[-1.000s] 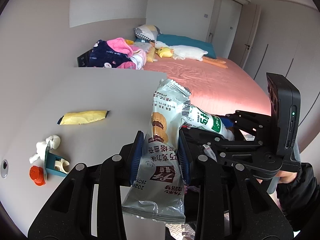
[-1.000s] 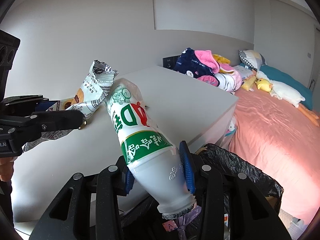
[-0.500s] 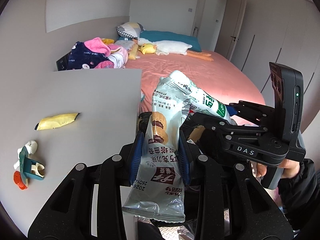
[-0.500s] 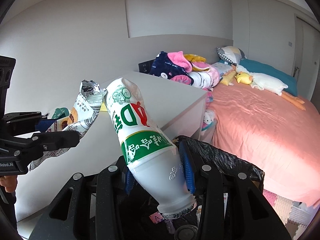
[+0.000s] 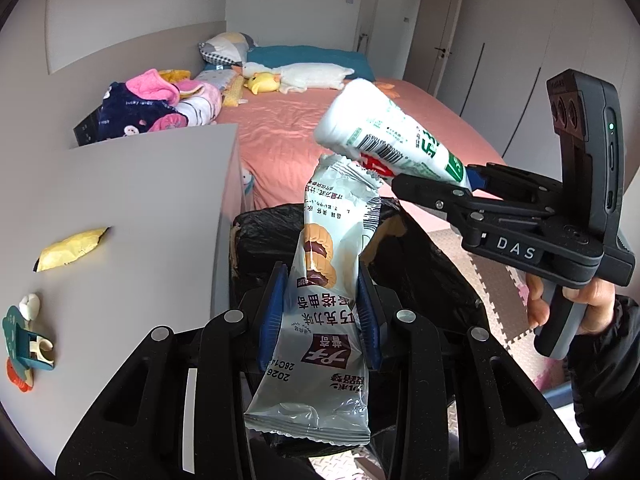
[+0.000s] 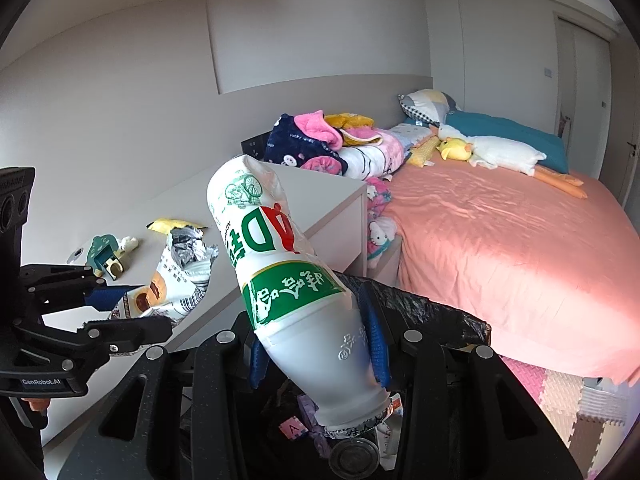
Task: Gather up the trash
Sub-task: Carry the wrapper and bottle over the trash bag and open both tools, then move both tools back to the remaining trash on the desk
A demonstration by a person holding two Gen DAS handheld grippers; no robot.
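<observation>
Two claws, both loaded up. The left claw (image 5: 318, 312) has its blue pads pinched shut on a silvery snack wrapper (image 5: 320, 300), gripped around the middle so the torn top sticks up and the bottom end hangs down below the fingers. The right claw (image 6: 316, 344) is clamped on a white drink bottle (image 6: 288, 276) with a green label band, held tilted with its mouth end pointing down and its base up and away.

Both pieces of trash are hanging right over the black trash bag (image 5: 420, 264), which sits on the floor just off the bench's (image 5: 120, 208) front edge, between the bench and the bed (image 6: 500, 240). From the right wrist view you can see down into the bag (image 6: 424, 308): there's a small pink tag with an "A" (image 6: 294, 428), a round dark lid-looking thing (image 6: 354, 456) and some crumpled bits I can't make out.

Still lying on the bench: a yellow wrapper (image 5: 70, 254) roughly mid-bench, and closer to the left edge a teal toy-ish holder (image 5: 24, 340) with a white blob (image 5: 30, 306) and an orange piece (image 5: 18, 378) touching it. A heap of clothes (image 6: 320, 148) sits past the bench's far edge, plus a plush duck (image 6: 488, 150) on the bed.
</observation>
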